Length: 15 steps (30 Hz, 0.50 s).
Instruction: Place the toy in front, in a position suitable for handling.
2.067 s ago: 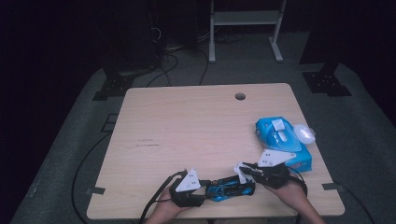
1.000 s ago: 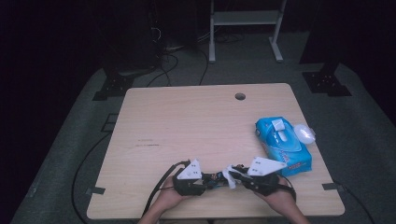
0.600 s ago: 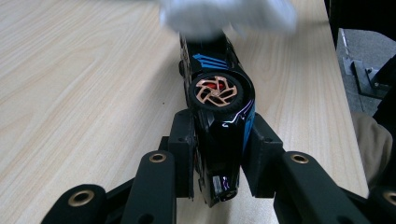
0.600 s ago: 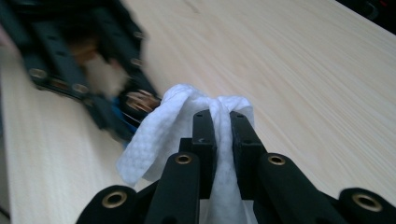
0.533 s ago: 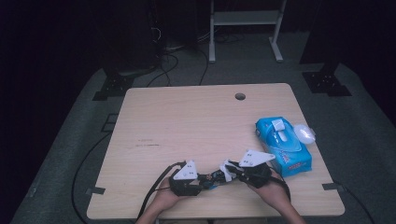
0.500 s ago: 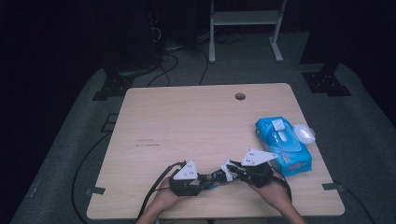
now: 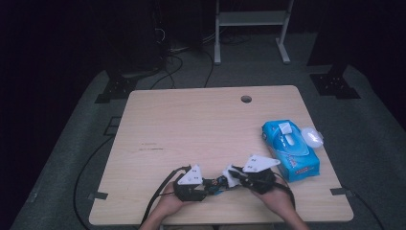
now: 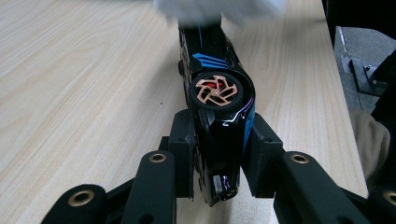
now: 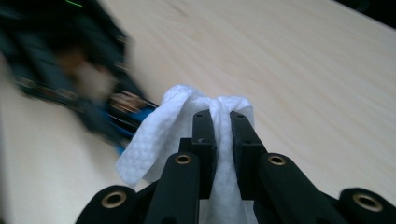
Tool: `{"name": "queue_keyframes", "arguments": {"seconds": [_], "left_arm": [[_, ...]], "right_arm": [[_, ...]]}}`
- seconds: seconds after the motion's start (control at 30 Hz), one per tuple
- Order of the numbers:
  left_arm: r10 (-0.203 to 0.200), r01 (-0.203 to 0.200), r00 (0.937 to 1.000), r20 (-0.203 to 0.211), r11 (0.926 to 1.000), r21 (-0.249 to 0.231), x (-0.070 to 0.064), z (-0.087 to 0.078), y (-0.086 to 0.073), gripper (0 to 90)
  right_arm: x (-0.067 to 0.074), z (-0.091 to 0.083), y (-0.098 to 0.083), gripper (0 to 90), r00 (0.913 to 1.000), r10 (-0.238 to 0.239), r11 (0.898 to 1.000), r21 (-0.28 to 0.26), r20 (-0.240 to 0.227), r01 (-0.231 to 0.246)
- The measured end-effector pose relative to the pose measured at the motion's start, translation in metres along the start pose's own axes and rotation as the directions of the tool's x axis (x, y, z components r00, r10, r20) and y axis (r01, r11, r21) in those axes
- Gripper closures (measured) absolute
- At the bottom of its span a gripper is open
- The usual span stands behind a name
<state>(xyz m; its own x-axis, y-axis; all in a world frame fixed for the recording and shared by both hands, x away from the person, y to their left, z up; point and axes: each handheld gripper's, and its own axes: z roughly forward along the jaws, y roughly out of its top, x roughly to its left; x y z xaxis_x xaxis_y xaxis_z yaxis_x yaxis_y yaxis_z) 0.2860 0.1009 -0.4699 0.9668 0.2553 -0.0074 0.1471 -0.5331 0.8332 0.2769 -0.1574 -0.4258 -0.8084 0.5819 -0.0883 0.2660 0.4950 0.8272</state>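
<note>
While the left gripper (image 8: 219, 154) clamps its jaws on a black and blue toy car (image 8: 215, 100), the right gripper (image 9: 219, 126) pinches a white wipe (image 9: 159, 135) against the car's far end. Both meet at the near edge of the wooden table (image 7: 191, 124), between the person's two hands, with a blue pack of wipes (image 7: 289, 149) well off to the right. Judging by its glossy shell, the car is stiff, light and somewhat slippery, so a hold across its body behind the wheel (image 8: 215, 91) seems safest. That wheel could roll under pressure. By contrast the wipe looks soft and limp; it bunches between the jaws and probably needs a firm pinch near its fold.
</note>
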Motion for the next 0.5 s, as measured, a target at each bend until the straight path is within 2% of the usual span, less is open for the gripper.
{"name": "queue_keyframes", "arguments": {"seconds": [0.03,0.13,0.17,0.23,0.33,0.43,0.5], "left_arm": [[0.004,-0.004,1.0,0.0,1.0,0.002,0.0,0.0,0.0,68.0],[0.002,-0.002,1.0,0.003,1.0,0.0,0.0,0.0,0.0,68.0],[0.001,-0.001,1.0,0.004,1.0,-0.001,0.0,0.001,0.0,68.0],[-0.002,0.002,1.0,0.006,1.0,-0.004,0.0,0.001,0.0,68.0],[-0.003,0.003,0.9999,0.01,1.0,-0.004,0.001,0.001,-0.001,68.0],[-0.006,0.006,0.9999,0.012,1.0,-0.006,0.001,0.001,-0.001,68.0],[-0.014,0.014,0.9998,0.014,0.9998,-0.011,0.001,0.001,-0.001,67.9]], "right_arm": [[-0.007,-0.005,-0.004,82.1,0.9995,0.001,1.0,0.003,0.031,-0.001],[-0.027,-0.017,-0.016,82.1,0.9942,0.081,0.997,0.006,0.07,-0.082],[-0.031,-0.019,-0.02,82.1,0.991,0.086,0.996,0.028,0.102,-0.089],[-0.031,-0.018,-0.024,82.1,0.9913,0.093,0.995,0.029,0.093,-0.096],[-0.022,-0.016,-0.016,82.1,0.9936,0.046,0.999,0.017,0.103,-0.048],[-0.012,-0.014,-0.009,82.0,0.9975,0.041,0.999,-0.023,0.058,-0.039],[-0.006,-0.011,-0.008,82.0,0.999,0.044,0.998,-0.053,-0.008,-0.045]]}}
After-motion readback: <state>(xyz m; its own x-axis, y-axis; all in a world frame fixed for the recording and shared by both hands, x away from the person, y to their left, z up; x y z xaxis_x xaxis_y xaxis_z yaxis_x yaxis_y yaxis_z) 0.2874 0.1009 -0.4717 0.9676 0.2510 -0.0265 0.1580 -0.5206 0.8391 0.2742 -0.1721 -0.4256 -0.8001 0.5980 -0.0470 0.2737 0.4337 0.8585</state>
